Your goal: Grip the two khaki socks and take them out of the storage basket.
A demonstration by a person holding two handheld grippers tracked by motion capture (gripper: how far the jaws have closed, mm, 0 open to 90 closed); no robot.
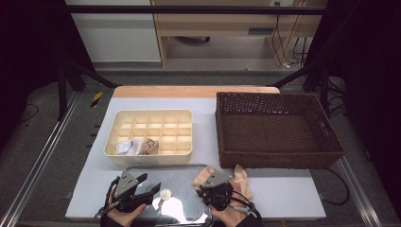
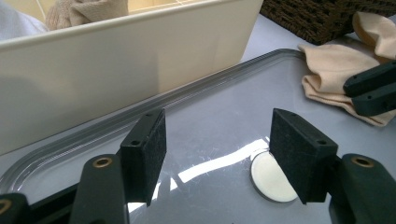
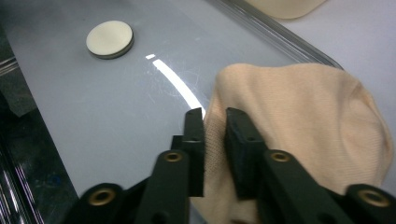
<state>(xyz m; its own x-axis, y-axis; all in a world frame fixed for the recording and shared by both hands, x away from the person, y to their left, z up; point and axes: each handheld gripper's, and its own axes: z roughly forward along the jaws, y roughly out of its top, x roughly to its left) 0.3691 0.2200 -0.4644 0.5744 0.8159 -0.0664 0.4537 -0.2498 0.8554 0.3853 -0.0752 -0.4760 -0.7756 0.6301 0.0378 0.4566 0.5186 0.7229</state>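
On the bench's steel tray (image 1: 142,172), the peach sock (image 3: 299,121) pinched in the right claw (image 3: 215,123) is best lifted slowly, while the left claw (image 2: 219,140) is held apart, empty.

Floor (image 1: 56,142): grey carpet lying around the table, at left and right of the frame.
Desk (image 1: 227,23): pale wooden furniture standing at top centre.
Cables (image 1: 288,42): hanging at upper right.
Frame (image 1: 189,9): black bars crossing the top.
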